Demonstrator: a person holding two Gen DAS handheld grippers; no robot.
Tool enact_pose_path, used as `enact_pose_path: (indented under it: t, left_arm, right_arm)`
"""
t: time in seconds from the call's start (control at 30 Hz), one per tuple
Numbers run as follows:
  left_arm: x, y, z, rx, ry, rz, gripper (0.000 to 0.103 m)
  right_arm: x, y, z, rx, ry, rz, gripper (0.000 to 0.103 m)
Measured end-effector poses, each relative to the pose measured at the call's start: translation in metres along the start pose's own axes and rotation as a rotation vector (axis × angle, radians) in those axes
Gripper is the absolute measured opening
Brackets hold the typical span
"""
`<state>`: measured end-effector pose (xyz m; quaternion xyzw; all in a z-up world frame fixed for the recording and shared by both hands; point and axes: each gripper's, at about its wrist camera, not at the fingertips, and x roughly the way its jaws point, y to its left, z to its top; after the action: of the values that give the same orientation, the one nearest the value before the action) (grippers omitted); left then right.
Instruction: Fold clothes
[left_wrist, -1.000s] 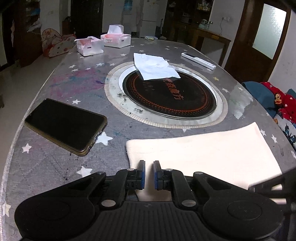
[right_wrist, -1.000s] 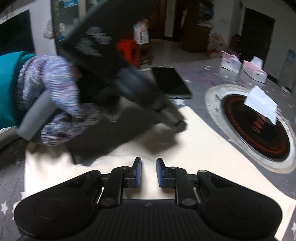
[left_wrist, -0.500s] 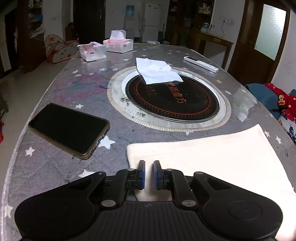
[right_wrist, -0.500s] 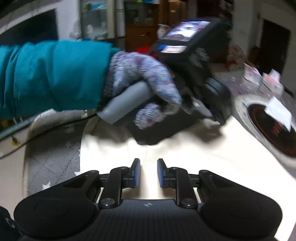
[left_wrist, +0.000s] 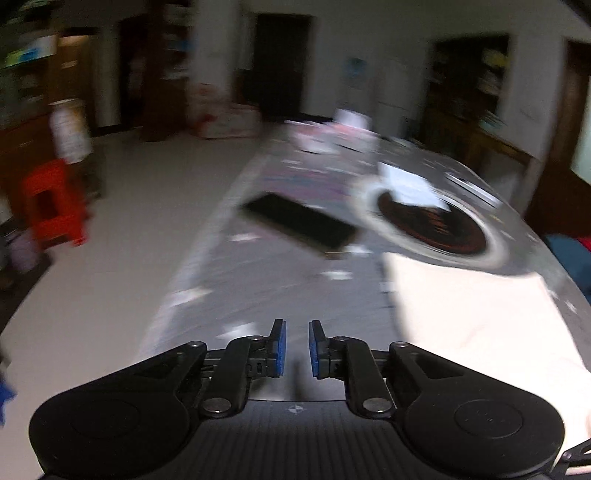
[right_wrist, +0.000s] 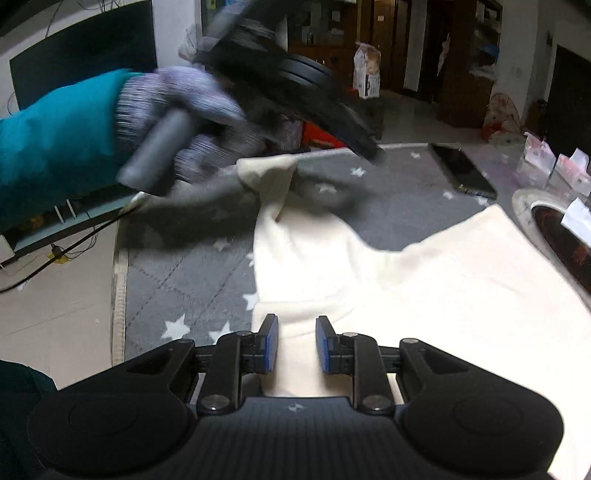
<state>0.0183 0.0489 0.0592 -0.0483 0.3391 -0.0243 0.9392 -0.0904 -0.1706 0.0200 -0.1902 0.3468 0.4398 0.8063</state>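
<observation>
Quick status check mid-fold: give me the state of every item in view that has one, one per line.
Left hand-held gripper: open, empty, over the bare table, motion-blurred.
Right hand-held gripper: open, empty, low over the cloth.
Cream cloth: mostly flat, one corner pulled up and creased.
Phone: flat on the table, screen dark.
Gloved hand: wrapped around the left gripper's handle.
White tissue: lying loose over the dark round plate.

I see a bench (right_wrist: 192, 280) covered in grey quilted cloth with white stars. On it lie the cream garment (right_wrist: 424, 280), a dark phone (right_wrist: 461, 170), a round dark inset (left_wrist: 432, 225) with white paper (left_wrist: 412, 184) on it, and tissue boxes (right_wrist: 554, 162) far off.
</observation>
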Motion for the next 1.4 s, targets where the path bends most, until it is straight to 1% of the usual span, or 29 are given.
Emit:
enact_pose_path:
  t: [0.17, 0.23, 0.3, 0.37, 0.43, 0.47, 0.53, 0.6, 0.67, 0.7, 0.73, 0.77, 0.8, 0.83, 0.87, 0.93, 1.0, 1.07, 1.1, 1.13, 1.27, 1.3, 1.33, 1.4]
  left_arm:
    - [-0.028, 0.032, -0.024, -0.137, 0.007, 0.059, 0.025]
    - [-0.039, 0.045, -0.033, -0.192, 0.009, 0.083, 0.03]
    - [-0.049, 0.054, -0.039, -0.24, 0.006, 0.095, 0.041]
    - [-0.05, 0.046, -0.036, -0.235, -0.002, 0.082, 0.049]
    - [-0.046, 0.035, -0.032, -0.207, -0.004, 0.083, 0.051]
    - [-0.042, 0.027, -0.031, -0.177, 0.002, 0.098, 0.053]
    - [-0.03, 0.016, -0.029, -0.14, 0.017, 0.119, 0.053]
    - [-0.015, 0.009, -0.028, -0.116, 0.043, 0.172, 0.053]
    - [-0.001, 0.007, -0.028, -0.103, 0.07, 0.223, 0.051]
    - [0.005, 0.008, -0.028, -0.108, 0.082, 0.237, 0.047]
    - [0.008, 0.01, -0.029, -0.111, 0.086, 0.251, 0.041]
    - [0.01, 0.012, -0.03, -0.114, 0.086, 0.266, 0.03]
    - [0.01, 0.014, -0.031, -0.106, 0.083, 0.278, 0.022]
    - [0.007, 0.018, -0.032, -0.109, 0.078, 0.275, 0.012]
    - [0.002, 0.024, -0.034, -0.131, 0.066, 0.249, 0.007]
    - [-0.012, 0.034, -0.037, -0.158, 0.013, 0.202, 0.004]
    - [-0.031, 0.047, -0.041, -0.198, -0.063, 0.144, 0.004]
    - [-0.049, 0.061, -0.047, -0.235, -0.121, 0.092, 0.004]
    - [-0.055, 0.066, -0.051, -0.234, -0.125, 0.108, 0.004]
    - [-0.059, 0.071, -0.055, -0.221, -0.114, 0.15, 0.004]
    - [-0.062, 0.089, -0.08, -0.195, 0.006, 0.281, 0.005]
    - [-0.061, 0.091, -0.085, -0.183, 0.042, 0.322, 0.007]
    - [-0.063, 0.091, -0.086, -0.183, 0.046, 0.327, 0.009]
    - [-0.071, 0.088, -0.083, -0.197, 0.017, 0.295, 0.009]
  right_arm:
    - [0.0, 0.003, 0.001, 0.001, -0.002, -0.001, 0.022]
    - [0.002, 0.002, 0.002, 0.003, 0.0, -0.008, 0.027]
    - [0.002, 0.001, 0.003, 0.003, 0.001, -0.019, 0.03]
    - [0.002, 0.001, 0.002, 0.008, 0.002, -0.028, 0.033]
    - [0.001, 0.002, 0.001, 0.008, 0.002, -0.034, 0.034]
    - [0.001, 0.002, 0.001, 0.008, 0.002, -0.036, 0.034]
    - [0.001, 0.003, 0.001, 0.005, 0.001, -0.043, 0.035]
    - [0.001, 0.003, 0.001, 0.007, 0.0, -0.046, 0.035]
    - [0.001, 0.003, 0.001, 0.01, -0.002, -0.047, 0.035]
    - [0.001, 0.003, 0.001, 0.01, -0.003, -0.047, 0.035]
    - [0.001, 0.003, 0.001, 0.011, -0.004, -0.047, 0.035]
    - [0.0, 0.003, 0.0, 0.012, -0.005, -0.046, 0.035]
    - [0.0, 0.003, 0.0, 0.013, -0.006, -0.045, 0.035]
    - [0.0, 0.003, 0.0, 0.013, -0.007, -0.044, 0.035]
    - [0.0, 0.002, 0.0, 0.015, -0.008, -0.043, 0.035]
    - [0.0, 0.001, -0.001, 0.018, -0.011, -0.039, 0.036]
    - [-0.001, 0.001, -0.001, 0.023, -0.013, -0.038, 0.036]
    - [-0.001, 0.001, -0.002, 0.025, -0.015, -0.037, 0.036]
    - [-0.001, 0.001, -0.002, 0.023, -0.015, -0.037, 0.036]
    - [-0.002, 0.001, -0.001, 0.022, -0.016, -0.037, 0.036]
    - [-0.004, 0.0, 0.0, 0.022, -0.02, -0.031, 0.039]
    - [-0.005, 0.001, 0.001, 0.022, -0.021, -0.028, 0.043]
    - [-0.005, 0.001, 0.001, 0.023, -0.022, -0.021, 0.047]
    - [-0.006, 0.0, 0.002, 0.027, -0.024, -0.005, 0.047]
